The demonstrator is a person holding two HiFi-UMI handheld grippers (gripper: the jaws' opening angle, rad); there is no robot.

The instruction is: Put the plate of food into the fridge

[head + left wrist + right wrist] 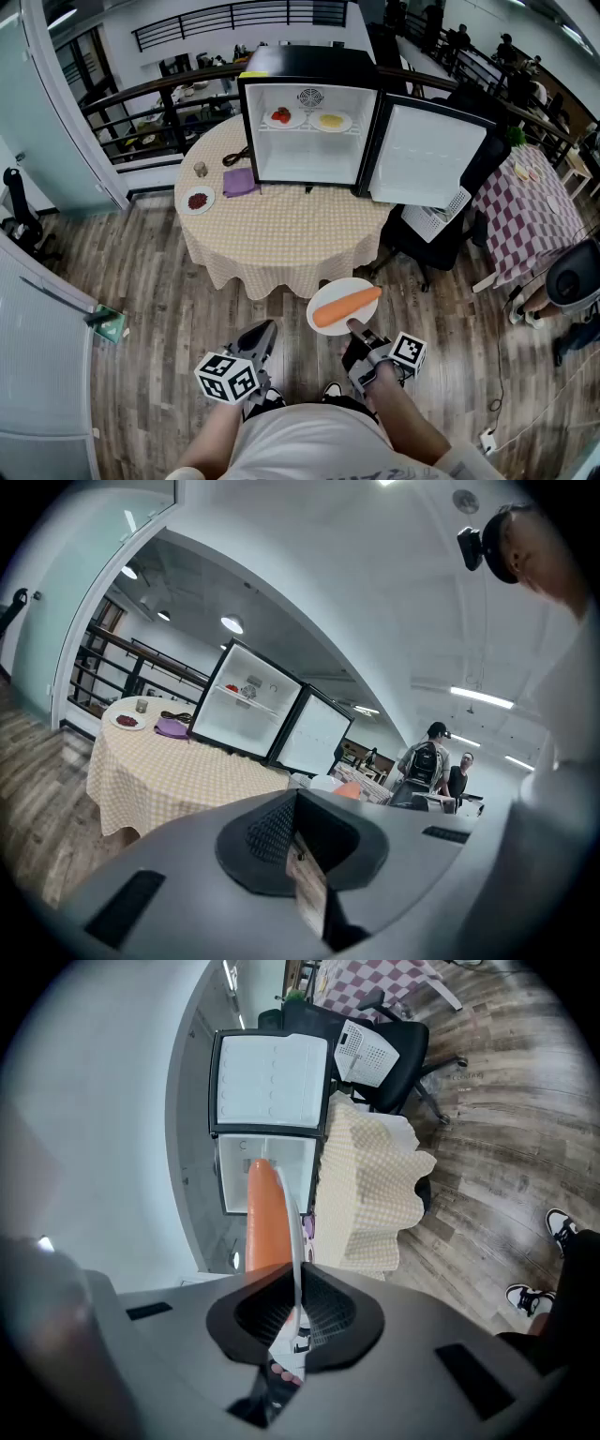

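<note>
A white plate (pixel 336 287) carrying a whole carrot (pixel 347 306) hangs above the wooden floor, in front of the round table (pixel 281 234). My right gripper (pixel 357 329) is shut on the plate's near rim. In the right gripper view the plate (pixel 293 1232) runs edge-on out of the closed jaws, with the carrot (pixel 266 1218) on its left. The black mini fridge (pixel 309 122) stands on the table with its door (pixel 427 155) swung open to the right. Two plates of food sit on its shelf. My left gripper (pixel 260 339) is shut and holds nothing, low beside the right one.
On the yellow checked cloth lie a plate of red food (pixel 198 200), a purple cloth (pixel 239 182) and a small jar (pixel 201 170). A black office chair (pixel 431 234) stands right of the table. A purple checked table (pixel 525 206) and a seated person (pixel 567 286) are further right.
</note>
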